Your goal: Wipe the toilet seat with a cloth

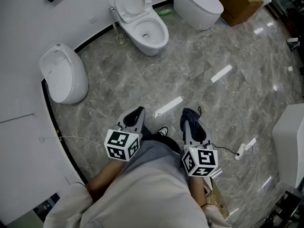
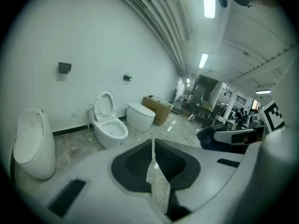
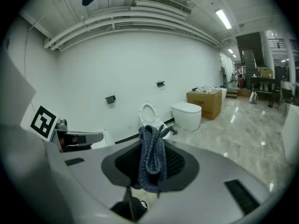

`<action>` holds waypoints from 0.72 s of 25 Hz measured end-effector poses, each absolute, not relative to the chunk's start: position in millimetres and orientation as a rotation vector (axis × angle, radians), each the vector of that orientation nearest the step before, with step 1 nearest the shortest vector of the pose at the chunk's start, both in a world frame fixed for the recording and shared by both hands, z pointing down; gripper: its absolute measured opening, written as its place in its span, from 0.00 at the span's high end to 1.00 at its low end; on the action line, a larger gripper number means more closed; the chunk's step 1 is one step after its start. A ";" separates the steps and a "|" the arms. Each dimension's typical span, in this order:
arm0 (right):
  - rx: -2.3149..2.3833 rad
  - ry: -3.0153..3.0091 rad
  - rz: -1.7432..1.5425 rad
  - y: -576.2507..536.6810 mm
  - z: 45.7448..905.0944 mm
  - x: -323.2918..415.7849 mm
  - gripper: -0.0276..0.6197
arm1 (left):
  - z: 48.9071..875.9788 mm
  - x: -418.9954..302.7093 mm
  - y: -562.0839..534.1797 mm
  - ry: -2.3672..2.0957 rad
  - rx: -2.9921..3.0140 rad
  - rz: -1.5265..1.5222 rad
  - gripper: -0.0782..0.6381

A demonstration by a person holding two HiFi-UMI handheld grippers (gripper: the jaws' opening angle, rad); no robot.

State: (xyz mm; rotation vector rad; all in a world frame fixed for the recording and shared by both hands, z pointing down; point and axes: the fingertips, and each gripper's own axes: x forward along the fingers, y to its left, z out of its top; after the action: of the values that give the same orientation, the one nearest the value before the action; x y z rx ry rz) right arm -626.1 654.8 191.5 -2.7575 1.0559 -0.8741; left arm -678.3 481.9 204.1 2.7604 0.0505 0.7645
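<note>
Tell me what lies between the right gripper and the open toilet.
Only bare marble floor separates right gripper and toilet, per the head view.

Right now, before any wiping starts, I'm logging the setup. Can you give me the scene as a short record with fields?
left tongs: shut, nothing between them
right tongs: shut on dark blue cloth
toilet: lid raised, by the wall, well apart from both tongs
closed toilet: beside it
urinal: on the wall, left
cardboard box: far corner
</note>
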 end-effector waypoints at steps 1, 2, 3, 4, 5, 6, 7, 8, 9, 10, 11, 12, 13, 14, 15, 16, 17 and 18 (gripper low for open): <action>-2.754 1.063 -0.876 657.0 192.0 -625.5 0.83 | 203.7 -677.0 485.4 0.054 2.759 0.764 0.87; -2.751 1.069 -0.878 659.4 192.4 -624.9 0.83 | 203.4 -675.9 489.1 0.058 2.758 0.764 0.87; -2.749 1.075 -0.880 661.9 192.8 -624.3 0.83 | 203.2 -675.1 492.8 0.062 2.758 0.766 0.88; -2.749 1.079 -0.882 664.4 193.2 -623.9 0.83 | 203.1 -674.5 496.2 0.066 2.759 0.769 0.87; -2.747 1.081 -0.883 666.5 193.7 -623.7 0.83 | 203.0 -674.4 498.7 0.068 2.762 0.773 0.88; -2.746 1.082 -0.884 668.0 194.5 -623.7 0.83 | 202.8 -674.7 500.1 0.066 2.770 0.777 0.88; -2.744 1.082 -0.886 669.2 195.4 -624.0 0.83 | 202.4 -675.3 500.7 0.061 2.780 0.780 0.88; -2.742 1.079 -0.887 670.4 196.6 -624.5 0.83 | 202.1 -676.0 501.2 0.058 2.791 0.781 0.87; -2.739 1.072 -0.889 671.9 198.1 -625.3 0.83 | 202.3 -677.1 502.3 0.058 2.797 0.782 0.87; -2.731 1.061 -0.891 673.6 199.7 -626.3 0.83 | 203.0 -678.6 503.9 0.061 2.797 0.784 0.88; -2.720 1.049 -0.895 675.6 201.3 -627.3 0.83 | 203.9 -680.0 506.0 0.066 2.796 0.790 0.88; -2.707 1.037 -0.902 677.6 202.8 -627.9 0.83 | 204.5 -681.1 508.3 0.072 2.795 0.798 0.87; -2.694 1.028 -0.911 679.7 204.4 -628.0 0.83 | 204.6 -681.7 510.8 0.078 2.796 0.807 0.88; -2.684 1.023 -0.921 681.7 205.9 -628.1 0.83 | 204.2 -682.1 513.1 0.082 2.799 0.815 0.88; -2.675 1.022 -0.929 683.5 207.3 -628.2 0.83 | 203.9 -682.3 514.8 0.083 2.801 0.820 0.87; -2.666 1.025 -0.937 684.4 208.7 -628.4 0.83 | 203.9 -682.4 515.7 0.081 2.803 0.825 0.88; -2.657 1.030 -0.945 684.3 210.0 -628.6 0.83 | 204.3 -682.4 515.4 0.078 2.801 0.830 0.87; -2.650 1.034 -0.954 683.3 211.2 -628.4 0.83 | 205.1 -681.9 514.2 0.074 2.796 0.836 0.88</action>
State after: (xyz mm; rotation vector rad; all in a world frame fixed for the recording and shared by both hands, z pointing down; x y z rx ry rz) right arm -628.4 683.3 211.2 -2.6502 1.0344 -0.9545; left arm -681.9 514.2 205.1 2.7963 0.0735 0.8358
